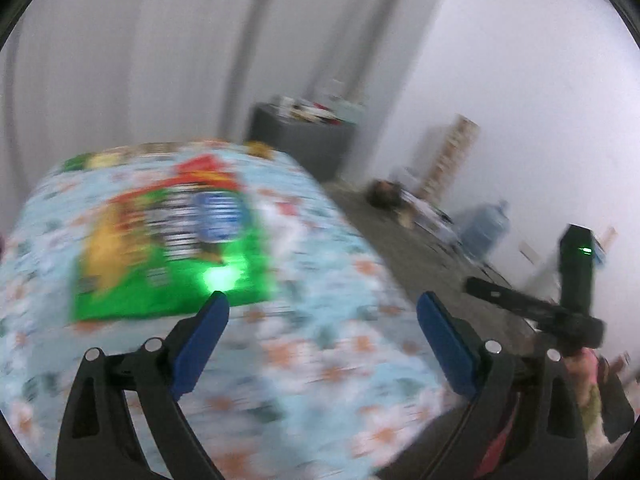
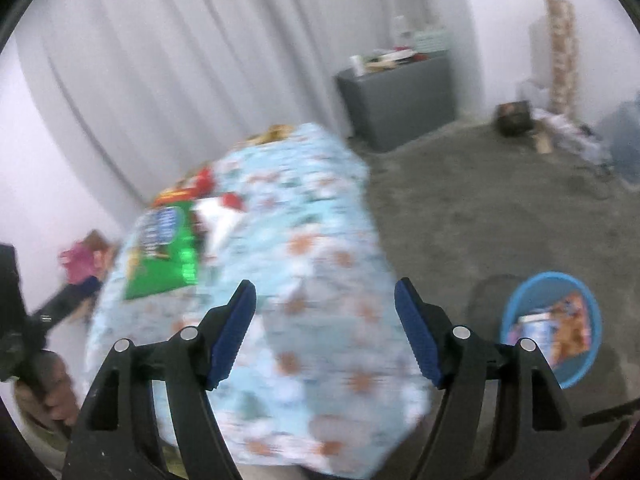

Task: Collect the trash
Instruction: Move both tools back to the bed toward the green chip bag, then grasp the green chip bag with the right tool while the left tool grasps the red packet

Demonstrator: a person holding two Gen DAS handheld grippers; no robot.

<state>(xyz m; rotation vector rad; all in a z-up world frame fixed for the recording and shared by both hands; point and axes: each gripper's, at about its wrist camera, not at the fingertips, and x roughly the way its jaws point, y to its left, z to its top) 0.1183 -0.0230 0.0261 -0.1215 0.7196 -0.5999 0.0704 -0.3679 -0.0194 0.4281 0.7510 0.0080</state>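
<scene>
Left wrist view: both grippers hover released over the floral table.
Left gripper and right gripper gape empty near the green snack bag; blue bin sits beside the table.

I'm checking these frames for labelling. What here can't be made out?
- Green packet, left wrist view: motion blur hides its print.
- Blue bin, right wrist view: wrappers inside are blurred, brands unreadable.
- Grey cabinet, both views: items on top are too small and blurred.
- Floral tablecloth: near edge is cut off by the right gripper.
</scene>
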